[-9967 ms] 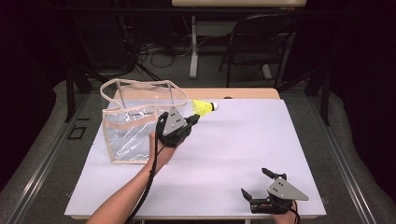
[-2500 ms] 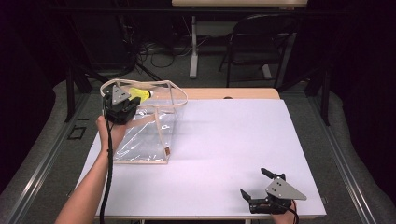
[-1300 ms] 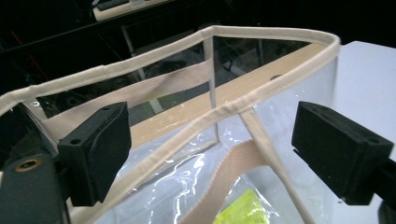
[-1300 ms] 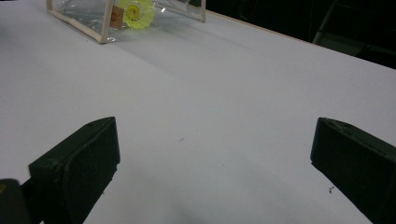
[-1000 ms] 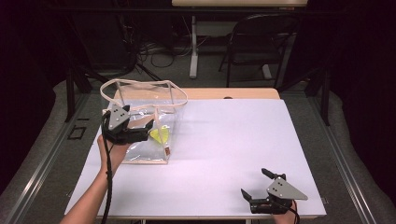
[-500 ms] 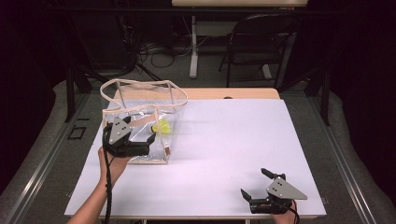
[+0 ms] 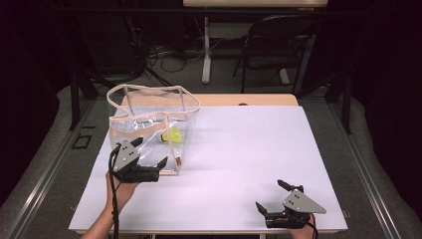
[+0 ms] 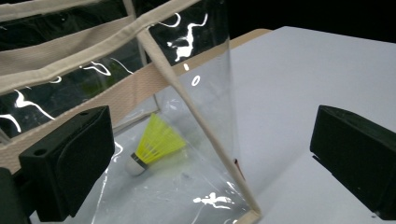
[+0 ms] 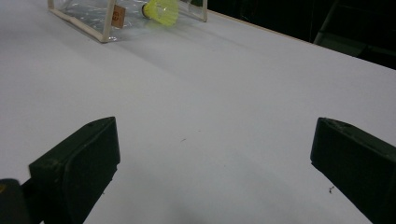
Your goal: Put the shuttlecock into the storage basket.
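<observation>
I am working in what looks like a lab or recording studio: a white-covered table [image 7: 249,164] on grey carpet [image 7: 45,169], dark surroundings, loose cables [image 7: 169,52] on the floor behind, a black folding chair [image 7: 276,47], and the leg of a second desk [image 7: 205,50] beyond.

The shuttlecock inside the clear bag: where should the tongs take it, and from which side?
Probably by the yellow feather skirt of the shuttlecock, coming down through the open top of the clear bag. It lies on its side on the bag floor, white cork tip low, skirt flaring up, and the bag's walls block a sideways approach. The left tongs, open beside the bag, are nearer.
</observation>
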The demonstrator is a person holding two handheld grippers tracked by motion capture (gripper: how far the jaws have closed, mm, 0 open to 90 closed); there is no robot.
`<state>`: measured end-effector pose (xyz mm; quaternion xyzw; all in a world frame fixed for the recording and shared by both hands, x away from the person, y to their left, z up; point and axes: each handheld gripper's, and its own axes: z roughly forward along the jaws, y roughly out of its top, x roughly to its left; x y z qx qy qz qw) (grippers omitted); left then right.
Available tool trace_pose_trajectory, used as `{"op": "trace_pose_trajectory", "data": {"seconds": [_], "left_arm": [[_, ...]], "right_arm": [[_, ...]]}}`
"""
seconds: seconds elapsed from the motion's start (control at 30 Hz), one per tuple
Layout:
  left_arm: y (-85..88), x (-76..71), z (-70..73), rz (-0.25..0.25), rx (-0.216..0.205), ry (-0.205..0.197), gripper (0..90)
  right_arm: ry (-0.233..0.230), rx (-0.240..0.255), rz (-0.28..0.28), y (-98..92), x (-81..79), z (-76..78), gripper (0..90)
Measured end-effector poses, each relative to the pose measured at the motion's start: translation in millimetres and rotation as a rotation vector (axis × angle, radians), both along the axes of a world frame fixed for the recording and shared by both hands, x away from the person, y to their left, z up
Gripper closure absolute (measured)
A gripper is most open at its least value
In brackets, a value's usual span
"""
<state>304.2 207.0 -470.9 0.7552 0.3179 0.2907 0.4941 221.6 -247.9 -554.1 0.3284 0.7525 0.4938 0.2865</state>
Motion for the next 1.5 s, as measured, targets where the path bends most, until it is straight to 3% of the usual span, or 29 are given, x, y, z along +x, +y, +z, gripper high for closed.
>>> {"op": "trace_pose_trajectory", "data": {"seconds": [0.43, 1.0, 1.5], "left_arm": [[-0.7, -25.8, -14.6, -0.1, -0.005, -0.017, 0.0], [2.0, -39.7, -40.0, -0.128, 0.015, 0.037, 0.0], [7.7, -53.0, -67.4, -0.13, -0.01, 0.059, 0.0]], "right_arm": [[-0.002, -0.005, 0.001, 1.2, -0.1, -0.5, 1.0], [-0.001, -0.008, 0.0, 1.3, -0.2, -0.7, 1.0], [0.0, -0.011, 0.0, 2.0, -0.2, -1.2, 1.0]]}}
